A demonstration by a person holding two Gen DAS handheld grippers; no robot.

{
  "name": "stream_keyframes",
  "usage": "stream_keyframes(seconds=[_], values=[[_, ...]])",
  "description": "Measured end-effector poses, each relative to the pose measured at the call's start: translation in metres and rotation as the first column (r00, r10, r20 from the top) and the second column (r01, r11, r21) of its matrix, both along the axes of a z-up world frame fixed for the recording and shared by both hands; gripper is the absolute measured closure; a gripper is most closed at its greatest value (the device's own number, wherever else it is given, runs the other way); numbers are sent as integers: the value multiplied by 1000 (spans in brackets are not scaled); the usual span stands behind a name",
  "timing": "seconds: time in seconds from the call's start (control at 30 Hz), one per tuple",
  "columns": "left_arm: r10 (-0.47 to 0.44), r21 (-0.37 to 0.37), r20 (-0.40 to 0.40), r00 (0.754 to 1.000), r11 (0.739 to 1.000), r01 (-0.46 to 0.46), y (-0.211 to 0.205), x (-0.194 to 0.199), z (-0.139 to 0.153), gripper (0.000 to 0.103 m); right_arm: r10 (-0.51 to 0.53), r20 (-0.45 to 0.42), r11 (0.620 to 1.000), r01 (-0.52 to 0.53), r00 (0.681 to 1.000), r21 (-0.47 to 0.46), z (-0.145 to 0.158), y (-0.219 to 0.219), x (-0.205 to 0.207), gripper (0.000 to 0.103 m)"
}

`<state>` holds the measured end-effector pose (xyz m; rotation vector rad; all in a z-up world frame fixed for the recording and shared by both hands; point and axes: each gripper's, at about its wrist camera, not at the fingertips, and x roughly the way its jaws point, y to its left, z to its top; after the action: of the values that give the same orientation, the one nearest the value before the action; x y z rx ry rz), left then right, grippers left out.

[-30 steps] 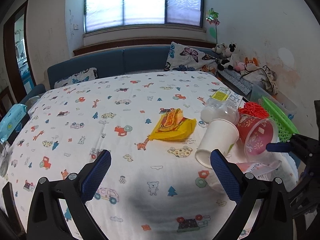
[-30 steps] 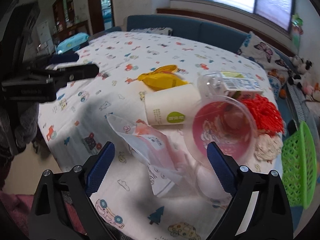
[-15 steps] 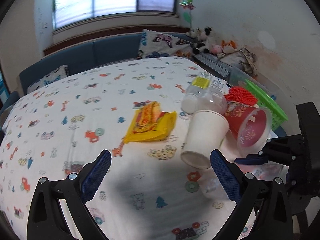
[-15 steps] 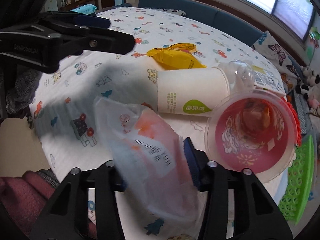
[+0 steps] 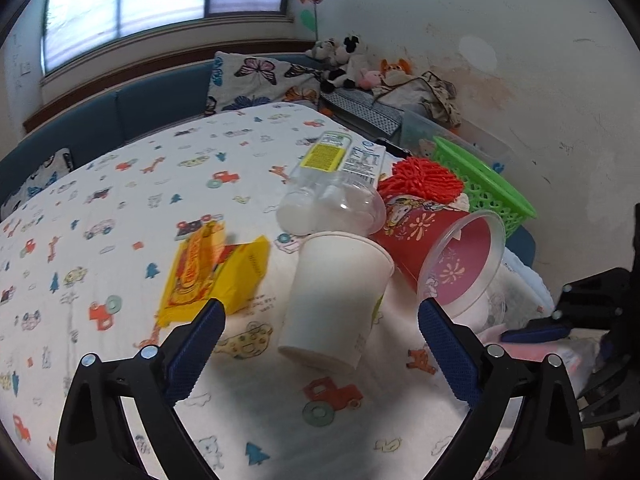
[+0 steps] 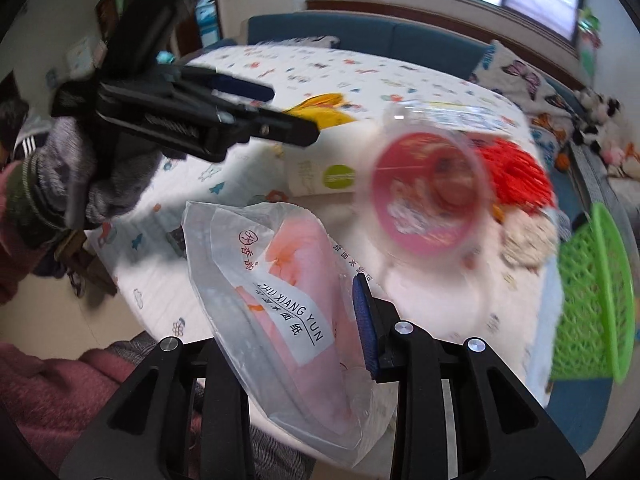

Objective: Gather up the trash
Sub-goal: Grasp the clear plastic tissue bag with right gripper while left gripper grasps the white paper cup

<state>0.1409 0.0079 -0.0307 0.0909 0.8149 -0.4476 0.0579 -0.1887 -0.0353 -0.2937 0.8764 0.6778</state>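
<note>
Jaws of right gripper [image 6: 304, 332] now clamped on plastic tissue wrapper [image 6: 280, 292], lifted off the counter [image 5: 120, 208]; a second ago they were wide apart. Left gripper [image 5: 320, 344] jaws wide, empty, closer to white paper cup [image 5: 336, 300]. One item secured; green basket [image 6: 596, 296] probably next.

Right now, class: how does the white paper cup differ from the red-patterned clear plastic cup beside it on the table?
The white paper cup is opaque and plain; the red-patterned clear plastic cup shows cartoon and flower prints through its wall. In the left wrist view, the paper cup's mouth faces away, the plastic cup's faces the camera. Both lie tipped over, side by side.
</note>
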Motion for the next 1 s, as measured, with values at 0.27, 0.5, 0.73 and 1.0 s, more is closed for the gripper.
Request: stream_keyframes(seconds=[0.27, 0.5, 0.73, 1.0], values=[[-68, 67, -30, 997, 995, 70, -29, 22, -16, 19, -186, 22, 981, 184, 982, 60, 24, -61, 2, 71], [-96, 72, -56, 994, 992, 100, -31, 31, -27, 25, -317, 22, 941, 312, 948, 127, 39, -108, 18, 71], [-107, 59, -85, 991, 992, 112, -28, 37, -36, 38, -430, 17, 887, 419, 903, 196, 53, -147, 40, 71], [-60, 61, -41, 997, 996, 62, -13, 24, -23, 40, -534, 25, 824, 514, 845, 237, 65, -185, 61, 71]])
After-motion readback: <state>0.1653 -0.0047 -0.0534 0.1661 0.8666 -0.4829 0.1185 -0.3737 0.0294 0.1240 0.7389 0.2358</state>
